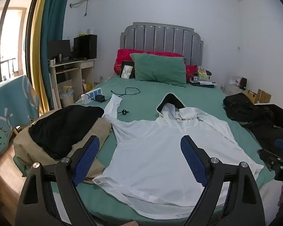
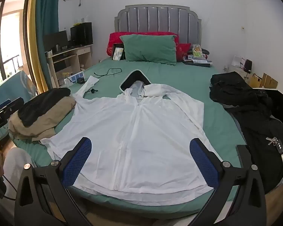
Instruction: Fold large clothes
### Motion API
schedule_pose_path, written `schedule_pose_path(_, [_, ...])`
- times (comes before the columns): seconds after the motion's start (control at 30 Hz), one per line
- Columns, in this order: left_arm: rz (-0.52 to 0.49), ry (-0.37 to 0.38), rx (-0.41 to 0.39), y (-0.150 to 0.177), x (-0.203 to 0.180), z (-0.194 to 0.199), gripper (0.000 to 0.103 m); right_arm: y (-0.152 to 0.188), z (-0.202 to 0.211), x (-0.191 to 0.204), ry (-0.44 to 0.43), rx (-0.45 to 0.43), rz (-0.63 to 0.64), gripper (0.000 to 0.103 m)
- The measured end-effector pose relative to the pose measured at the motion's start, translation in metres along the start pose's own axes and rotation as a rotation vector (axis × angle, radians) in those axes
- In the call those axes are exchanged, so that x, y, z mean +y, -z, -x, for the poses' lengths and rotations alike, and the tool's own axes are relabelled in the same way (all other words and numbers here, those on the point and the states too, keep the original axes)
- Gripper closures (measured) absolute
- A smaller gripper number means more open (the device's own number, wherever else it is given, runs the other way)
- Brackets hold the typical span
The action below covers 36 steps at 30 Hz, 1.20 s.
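The white jacket [image 2: 134, 131] lies spread flat, front up, across the foot half of the bed [image 2: 213, 101], its hem along the foot edge and its hood toward the pillows; no fold has been made in it yet, so the task looks barely begun. One sleeve reaches toward the bed's left edge, the other is bent in over the chest. The cloth is thin, smooth and faintly creased, with a zip down the middle and a dark-lined hood. The left tool [image 1: 139, 143] and right tool [image 2: 140, 146] both hover above the hem, jaws wide apart, empty, blue mesh pads showing
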<state>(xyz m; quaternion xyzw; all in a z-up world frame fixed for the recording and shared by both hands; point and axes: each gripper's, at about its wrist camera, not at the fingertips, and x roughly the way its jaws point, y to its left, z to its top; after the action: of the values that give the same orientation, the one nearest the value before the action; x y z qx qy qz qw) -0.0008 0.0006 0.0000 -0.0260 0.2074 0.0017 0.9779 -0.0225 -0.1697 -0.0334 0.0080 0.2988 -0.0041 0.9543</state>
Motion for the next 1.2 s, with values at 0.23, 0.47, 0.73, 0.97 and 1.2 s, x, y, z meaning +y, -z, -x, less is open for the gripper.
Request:
schedule_pose_path(0.23, [-0.01,0.001,-0.013,0.0046,-0.0021,0.0069,0.013,0.0011,0.0,-0.0024,-0.004,-0.007,-0.008,0.0])
schedule_pose_path(0.47, [-0.02,0.001,0.008,0.0012,-0.0007,0.0019,0.013,0.0006,0.0025,-0.0036,-0.001,-0.002,-0.011,0.0])
schedule_pose_path(0.73, [-0.021,0.001,0.014,-0.0002,0.0,0.0,0.013,0.0022,0.0025,-0.004,-0.001,-0.003,-0.012,0.0])
schedule_pose_path(0.97, [-0.022,0.001,0.015,0.0,-0.0005,-0.0004,0.013,0.0003,0.0047,-0.0056,-0.002,-0.003,-0.013,0.0])
schedule_pose_path(1.2, [-0.024,0.001,0.017,-0.0001,-0.0008,-0.0007,0.013,0.0008,0.0042,-0.0056,-0.002,-0.003,-0.015,0.0])
